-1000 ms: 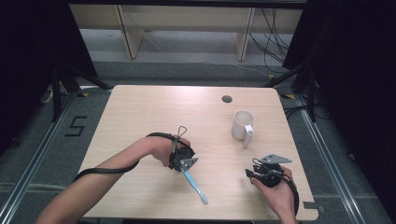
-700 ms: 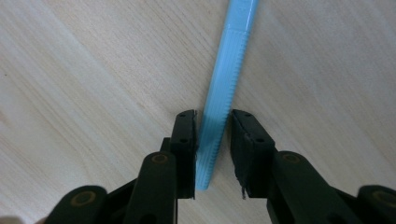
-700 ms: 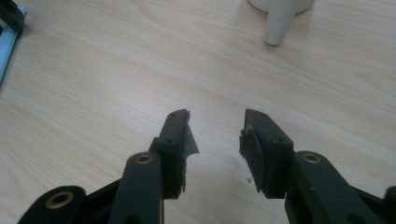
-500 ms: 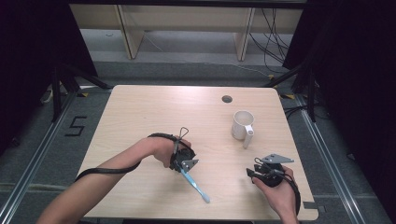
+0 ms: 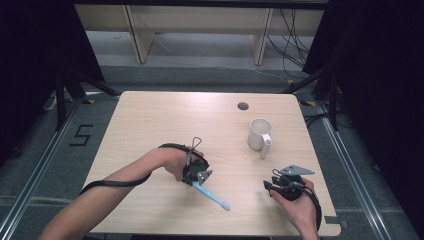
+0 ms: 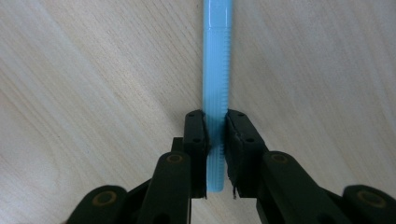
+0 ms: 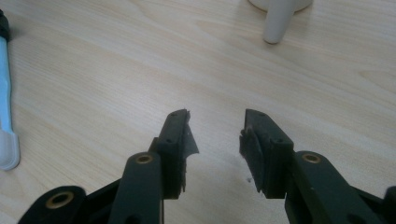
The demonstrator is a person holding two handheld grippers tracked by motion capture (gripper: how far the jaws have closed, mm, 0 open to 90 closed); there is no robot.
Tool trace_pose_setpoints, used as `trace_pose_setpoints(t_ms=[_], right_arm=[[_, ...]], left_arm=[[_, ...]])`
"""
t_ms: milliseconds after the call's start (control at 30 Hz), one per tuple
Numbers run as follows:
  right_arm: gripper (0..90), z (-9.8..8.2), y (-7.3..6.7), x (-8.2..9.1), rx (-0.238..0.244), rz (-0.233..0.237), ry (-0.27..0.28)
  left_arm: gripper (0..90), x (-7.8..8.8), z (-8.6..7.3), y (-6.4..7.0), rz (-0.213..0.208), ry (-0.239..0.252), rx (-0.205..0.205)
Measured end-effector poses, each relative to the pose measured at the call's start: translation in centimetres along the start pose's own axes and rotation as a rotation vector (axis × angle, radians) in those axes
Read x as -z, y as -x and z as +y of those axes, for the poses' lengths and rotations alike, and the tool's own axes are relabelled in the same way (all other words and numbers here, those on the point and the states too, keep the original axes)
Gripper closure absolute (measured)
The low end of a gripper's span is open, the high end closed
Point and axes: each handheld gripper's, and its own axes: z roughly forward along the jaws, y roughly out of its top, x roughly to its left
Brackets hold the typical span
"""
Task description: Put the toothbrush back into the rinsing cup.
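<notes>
A light blue toothbrush (image 5: 212, 196) lies on the wooden table (image 5: 150, 120), head toward the front edge. My left gripper (image 5: 196, 179) points down at its handle end. Its jaws have just been closing, and in the left gripper view the pads now press on both sides of the ribbed blue handle (image 6: 216, 84), so the left gripper (image 6: 215, 126) is shut on it. My right gripper (image 5: 272, 186) rests near the front right, apart from the toothbrush. In the right gripper view it (image 7: 217, 128) stands open over bare wood, with the toothbrush (image 7: 5, 93) at the far left edge.
A white mug (image 5: 260, 133) stands at the right of the table, its handle (image 7: 279, 18) pointing toward the right gripper. A round cable hole (image 5: 243, 106) sits near the back edge. Dark frame rails run along both sides of the table.
</notes>
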Motion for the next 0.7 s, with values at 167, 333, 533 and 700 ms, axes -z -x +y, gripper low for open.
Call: trace_pose_setpoints(t_ms=[167, 333, 533, 700], right_arm=[[61.2, -0.04, 0.03, -0.14, 0.016, -0.002, 0.007], [61.2, -0.05, 0.1, -0.13, 0.021, -0.002, 0.004], [61.2, -0.16, 0.03, -0.21, 0.012, -0.001, 0.01], [61.2, -0.07, -0.02, -0.19, 0.003, 0.004, 0.007]], left_arm=[[78.2, 0.0, 0.02, 0.01, -0.006, -0.001, 0.023], [78.3, 0.01, -0.02, 0.04, -0.007, 0.001, 0.036], [78.4, 0.02, -0.08, 0.18, -0.01, 0.005, 0.056], [78.4, 0.1, -0.08, 0.23, -0.014, 0.013, 0.066]])
